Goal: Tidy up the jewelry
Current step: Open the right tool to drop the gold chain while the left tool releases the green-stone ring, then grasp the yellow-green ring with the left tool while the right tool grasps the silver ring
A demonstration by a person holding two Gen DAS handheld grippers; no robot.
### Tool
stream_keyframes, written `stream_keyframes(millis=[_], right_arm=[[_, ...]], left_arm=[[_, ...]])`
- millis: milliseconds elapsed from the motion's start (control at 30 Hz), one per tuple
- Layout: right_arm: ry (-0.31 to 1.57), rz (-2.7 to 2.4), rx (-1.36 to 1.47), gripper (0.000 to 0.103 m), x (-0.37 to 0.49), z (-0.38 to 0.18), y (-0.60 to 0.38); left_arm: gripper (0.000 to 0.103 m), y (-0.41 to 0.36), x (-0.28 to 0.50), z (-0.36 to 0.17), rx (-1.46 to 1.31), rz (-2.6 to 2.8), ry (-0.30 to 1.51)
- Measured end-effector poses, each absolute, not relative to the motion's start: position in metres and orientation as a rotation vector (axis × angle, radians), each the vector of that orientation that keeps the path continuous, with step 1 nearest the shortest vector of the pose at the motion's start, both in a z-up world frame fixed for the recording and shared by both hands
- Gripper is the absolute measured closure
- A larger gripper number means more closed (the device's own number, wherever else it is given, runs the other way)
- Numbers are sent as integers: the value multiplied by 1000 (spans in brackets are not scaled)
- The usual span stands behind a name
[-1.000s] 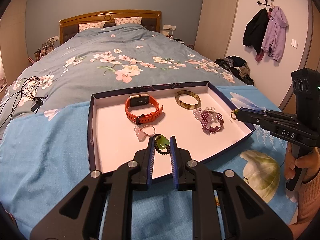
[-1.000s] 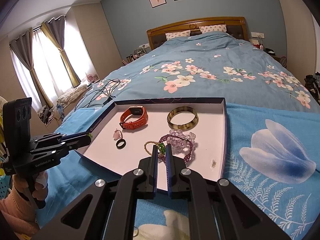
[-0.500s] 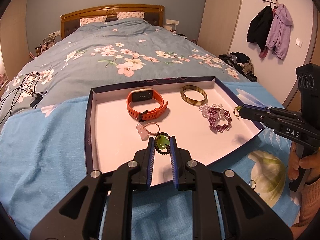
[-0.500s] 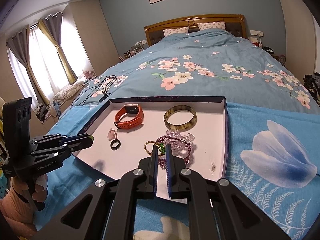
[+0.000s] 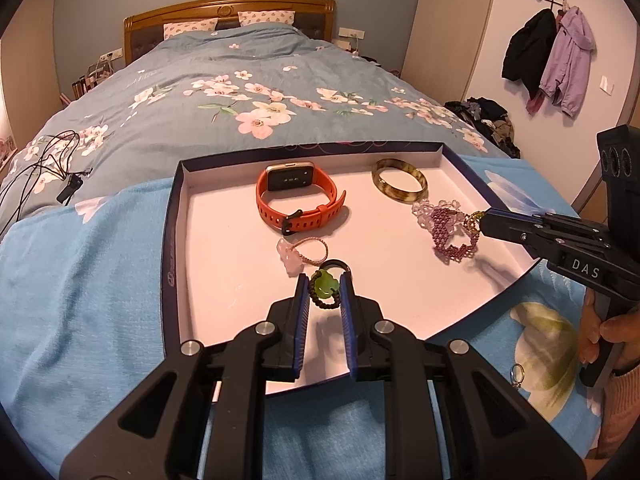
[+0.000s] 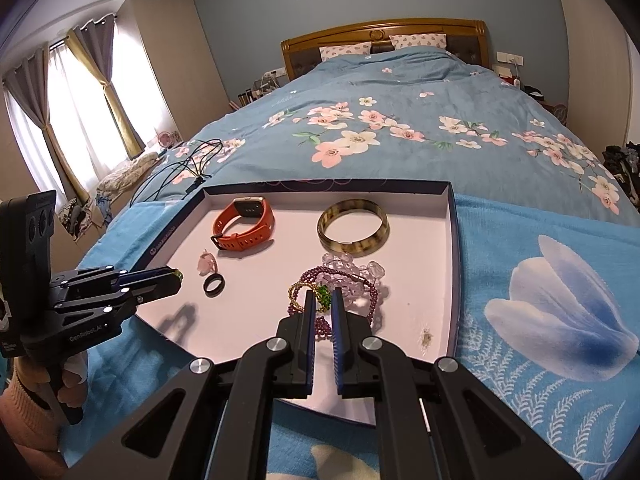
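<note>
The left gripper (image 5: 324,292) is pinching a green-charmed bead ring (image 5: 326,289) above the tray's near edge; the right gripper (image 6: 321,300) is clamping a gold bead ring with a green stone (image 6: 310,295) over the purple bracelets (image 6: 348,280). The tray (image 5: 170,236) is lying on a blue bedspread (image 5: 80,280), holding an orange watch (image 5: 298,200) and a bangle (image 5: 398,186) toward its far edge. Both grippers are sitting lower over the tray than a second ago.
</note>
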State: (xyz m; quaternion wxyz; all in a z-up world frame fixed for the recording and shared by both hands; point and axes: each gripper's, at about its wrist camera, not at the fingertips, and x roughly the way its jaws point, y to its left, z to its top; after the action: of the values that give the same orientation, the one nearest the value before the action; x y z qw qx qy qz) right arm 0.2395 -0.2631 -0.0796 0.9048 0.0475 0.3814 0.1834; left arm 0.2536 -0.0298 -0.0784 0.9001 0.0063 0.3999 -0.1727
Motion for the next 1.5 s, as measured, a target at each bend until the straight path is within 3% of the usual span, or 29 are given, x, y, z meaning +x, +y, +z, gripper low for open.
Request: stream_keyframes(millis=[633, 733, 967, 1100, 1500], right_arm=[[812, 350, 96, 95, 246, -87, -262], [801, 348, 109, 93, 245, -85, -265], [770, 361, 135, 90, 232, -74, -275], [750, 383, 134, 80, 217, -66, -276], [803, 464, 20, 68, 155, -75, -260]], left_arm=[[87, -35, 263, -84, 15, -354, 844], [77, -34, 258, -79, 19, -349, 820], [72, -28, 234, -61, 36, -377, 755], [68, -26, 215, -49, 59, -399, 708], [59, -37, 153, -48, 120, -507, 679]])
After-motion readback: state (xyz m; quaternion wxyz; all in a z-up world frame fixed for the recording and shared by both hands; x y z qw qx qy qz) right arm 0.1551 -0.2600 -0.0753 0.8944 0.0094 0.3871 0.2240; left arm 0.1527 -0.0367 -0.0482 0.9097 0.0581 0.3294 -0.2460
